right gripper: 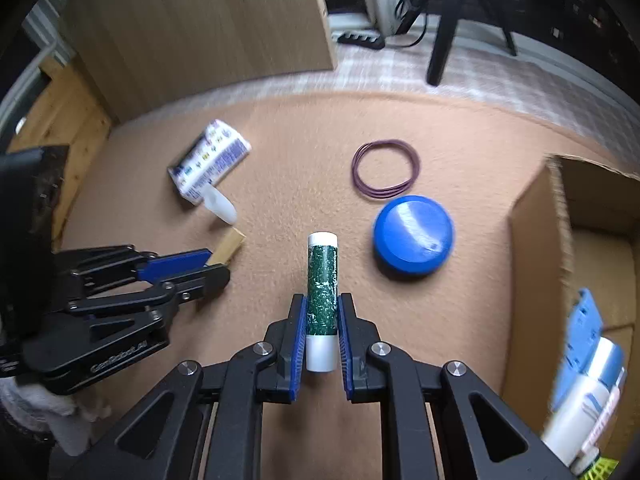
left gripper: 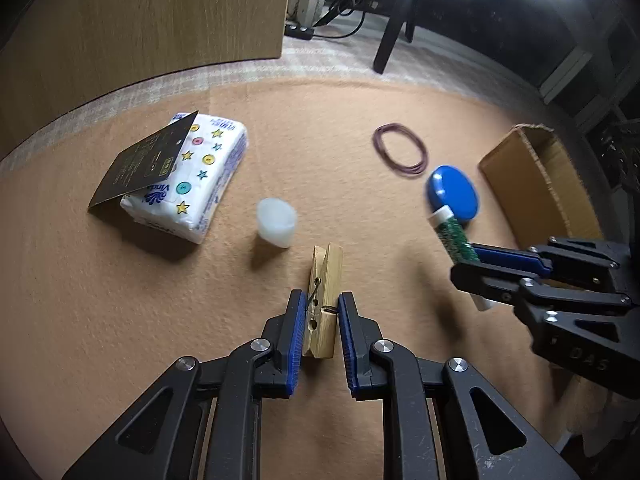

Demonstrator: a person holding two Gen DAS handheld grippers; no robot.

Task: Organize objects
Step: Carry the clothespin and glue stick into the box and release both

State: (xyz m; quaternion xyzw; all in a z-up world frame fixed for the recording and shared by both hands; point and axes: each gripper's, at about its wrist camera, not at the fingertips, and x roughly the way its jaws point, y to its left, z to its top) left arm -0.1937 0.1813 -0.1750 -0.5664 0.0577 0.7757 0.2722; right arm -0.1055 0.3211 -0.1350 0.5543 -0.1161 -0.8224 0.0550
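Note:
My left gripper (left gripper: 320,300) is shut on a wooden clothespin (left gripper: 325,292), held just above the orange cloth; it also shows in the right wrist view (right gripper: 229,249). My right gripper (right gripper: 322,302) is shut on a green tube with white caps (right gripper: 321,296), also seen in the left wrist view (left gripper: 456,236). A blue round lid (right gripper: 414,238) lies right of the tube. A purple rubber band (right gripper: 385,169) lies beyond it. A small white cap (left gripper: 276,227) and a tissue pack (left gripper: 192,180) with a black card (left gripper: 140,164) lie to the left.
An open cardboard box (right gripper: 536,264) stands at the right edge, holding a blue piece (right gripper: 576,344) and a white bottle (right gripper: 588,404). A wooden panel (left gripper: 160,20) stands at the back left. A black stand leg (right gripper: 444,36) and cables lie beyond the cloth.

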